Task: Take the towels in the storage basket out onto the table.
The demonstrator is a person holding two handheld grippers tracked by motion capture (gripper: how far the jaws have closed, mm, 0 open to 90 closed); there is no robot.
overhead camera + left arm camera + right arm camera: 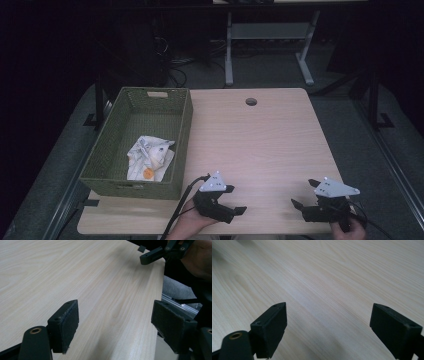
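Both forearms cut off at bottom edge of high view; room beyond the surface (260,135) is dark, w/ desk legs and cables barely readable. Crumpled white cloth (149,157) lies inside the green woven basket (185,130), toward its near end; orange spot on it, print too small to make out. Its long axis runs roughly near-to-far along the basket, which sits at left side of the surface, long side running away from the person. Left claw (239,200) hovers near front edge, just right of basket's near corner, jaws wide apart, nothing between them, pointing right toward the right claw (303,193). Right claw near front right corner, jaws also spread, empty, pointing left-forward. Both well apart from cloth. Surface is pale wood grain w/ round cable hole (251,101) at far edge.
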